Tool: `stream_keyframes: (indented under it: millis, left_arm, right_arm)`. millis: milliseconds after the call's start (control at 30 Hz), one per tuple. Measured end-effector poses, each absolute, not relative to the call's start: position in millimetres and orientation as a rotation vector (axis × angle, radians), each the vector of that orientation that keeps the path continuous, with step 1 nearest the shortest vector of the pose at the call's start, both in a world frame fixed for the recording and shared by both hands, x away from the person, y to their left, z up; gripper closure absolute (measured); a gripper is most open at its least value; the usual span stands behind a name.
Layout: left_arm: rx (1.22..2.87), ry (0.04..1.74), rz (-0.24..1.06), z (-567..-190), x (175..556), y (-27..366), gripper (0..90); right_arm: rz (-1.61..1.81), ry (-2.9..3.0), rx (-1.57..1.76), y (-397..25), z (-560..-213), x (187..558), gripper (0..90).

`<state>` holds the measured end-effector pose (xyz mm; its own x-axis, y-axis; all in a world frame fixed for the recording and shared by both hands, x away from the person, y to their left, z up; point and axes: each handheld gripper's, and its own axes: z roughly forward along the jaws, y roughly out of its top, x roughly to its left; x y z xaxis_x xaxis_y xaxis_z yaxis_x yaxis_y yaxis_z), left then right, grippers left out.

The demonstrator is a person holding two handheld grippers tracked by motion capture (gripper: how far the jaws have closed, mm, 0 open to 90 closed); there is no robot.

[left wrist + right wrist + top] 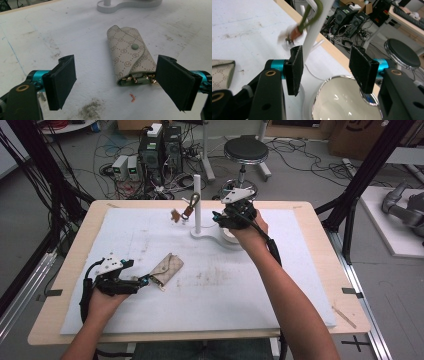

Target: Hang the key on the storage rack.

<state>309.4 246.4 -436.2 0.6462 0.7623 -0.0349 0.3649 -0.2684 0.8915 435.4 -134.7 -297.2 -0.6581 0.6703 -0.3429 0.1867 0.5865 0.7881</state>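
Note:
A beige patterned key pouch point(167, 267) lies on the white mat, its snap flap closed and its gold hooks showing at the near end point(128, 57). My left gripper point(146, 281) point(120, 82) is open at that end, with the right jaw almost touching the pouch. A white stand point(196, 205) has a green loop with a brown tag point(189, 209) hanging on its post. My right gripper point(217, 216) point(327, 67) is open beside the post point(315, 27), holding nothing. The loop and tag point(298, 30) look blurred.
A round white dish with a shiny rim point(337, 100) sits on the stand's base point(206, 233) under my right gripper. The mat point(225, 285) covers a wooden table. Behind the table stand a stool point(245, 150), computers point(160, 147) and cables on the floor.

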Motion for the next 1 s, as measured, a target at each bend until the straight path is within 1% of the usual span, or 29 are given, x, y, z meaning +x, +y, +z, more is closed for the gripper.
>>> stream_keyframes:
  millis: [133,467,633,833,1000]
  left_arm:
    - [1.880,0.893,0.503,-436.3,308.4,245.4,17.2]
    - [1.883,0.889,0.503,-435.9,307.4,243.4,17.2]
    - [1.889,0.887,0.496,-436.7,307.8,242.5,17.2]
    - [1.891,0.889,0.498,-437.1,307.9,241.9,17.2]
    - [1.890,0.887,0.504,-436.5,307.2,240.4,17.2]
  right_arm:
    - [0.989,2.195,0.705,-146.1,-299.6,430.2,42.2]
    - [1.079,2.174,0.679,-173.0,-305.3,402.8,39.6]
    - [1.109,2.170,0.706,-188.6,-319.1,385.6,37.5]
    - [1.148,2.139,0.742,-209.4,-332.1,369.5,32.0]
    - [1.178,2.116,0.761,-222.9,-339.1,355.7,30.7]
